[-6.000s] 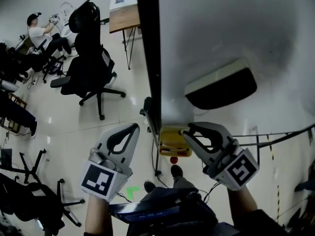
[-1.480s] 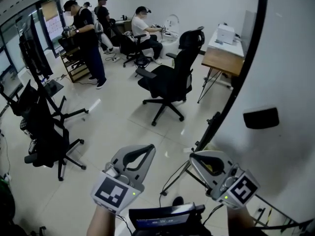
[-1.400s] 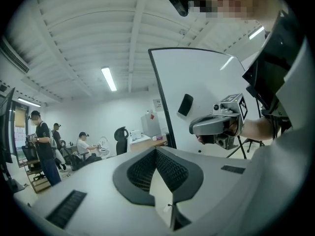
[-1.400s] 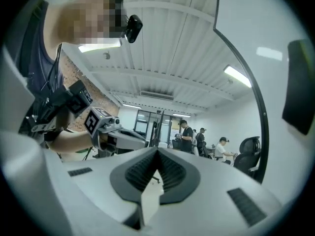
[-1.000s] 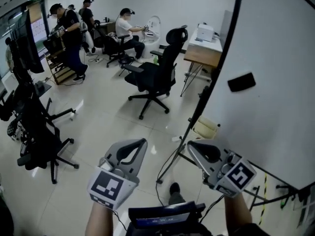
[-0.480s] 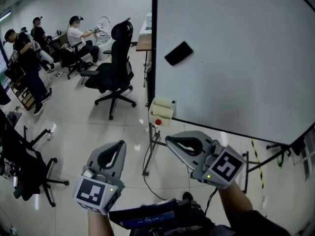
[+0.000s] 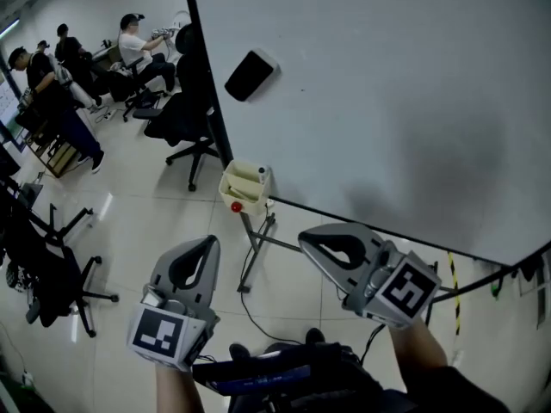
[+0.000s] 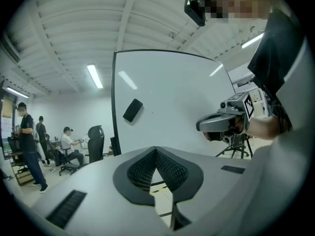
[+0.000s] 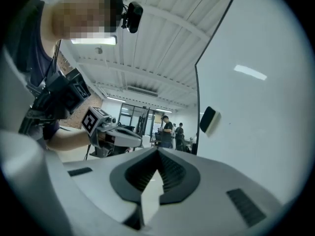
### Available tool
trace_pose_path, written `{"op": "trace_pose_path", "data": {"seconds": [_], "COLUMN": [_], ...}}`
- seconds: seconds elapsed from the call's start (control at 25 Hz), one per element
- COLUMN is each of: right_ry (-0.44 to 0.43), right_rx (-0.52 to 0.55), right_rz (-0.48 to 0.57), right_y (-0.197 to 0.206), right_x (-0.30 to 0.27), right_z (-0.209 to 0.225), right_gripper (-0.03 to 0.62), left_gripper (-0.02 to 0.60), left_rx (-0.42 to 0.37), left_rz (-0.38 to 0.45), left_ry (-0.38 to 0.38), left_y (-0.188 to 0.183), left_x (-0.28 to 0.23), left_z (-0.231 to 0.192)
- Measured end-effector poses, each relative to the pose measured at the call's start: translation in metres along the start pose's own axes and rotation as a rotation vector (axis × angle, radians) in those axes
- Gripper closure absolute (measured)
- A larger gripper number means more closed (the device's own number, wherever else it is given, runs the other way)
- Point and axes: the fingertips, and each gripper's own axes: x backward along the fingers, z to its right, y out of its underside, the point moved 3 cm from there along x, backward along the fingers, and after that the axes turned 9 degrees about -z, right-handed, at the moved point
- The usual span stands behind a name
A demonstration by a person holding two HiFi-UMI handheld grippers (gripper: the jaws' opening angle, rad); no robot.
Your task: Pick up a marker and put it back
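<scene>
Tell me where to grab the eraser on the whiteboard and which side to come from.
Grip the eraser across its narrow width, jaws on its two long edges near the middle. It sits flat against the whiteboard, tilted with its upper end to the right, so probably come straight at the board's face, jaws rolled to match that tilt; its back is not reachable.

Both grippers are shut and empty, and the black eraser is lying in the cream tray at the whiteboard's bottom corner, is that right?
Not quite. The head view shows the black eraser stuck high on the whiteboard, above the cream tray, not lying in it. The rest holds: the left gripper and the right gripper are both shut and empty.
</scene>
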Motion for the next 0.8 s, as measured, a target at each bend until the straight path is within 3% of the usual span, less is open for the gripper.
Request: {"op": "trace_pose_path", "data": {"seconds": [0.24,0.4,0.8], "right_ry": [-0.188,-0.278,-0.350], "right_rx": [-0.002,0.014,0.052], "right_rz": [-0.009,0.031,0.007], "right_y": [-0.001,-0.003,-0.028], "right_x": [-0.011,-0.029,-0.071], "right_z": [-0.012,-0.027,-0.163], "right_gripper": [0.588,0.588,0.588], "left_gripper": [0.583,0.583,0.583], "left_rx": [0.052,0.061,0.131], "left_rz": [-0.072,-0.060,-0.036], "left_ry": [-0.163,-0.238,-0.326], "left_y": [0.010,0.014,0.067], "left_x": [0.035,0.055,0.199], "left_z": [0.010,0.007,-0.021]}}
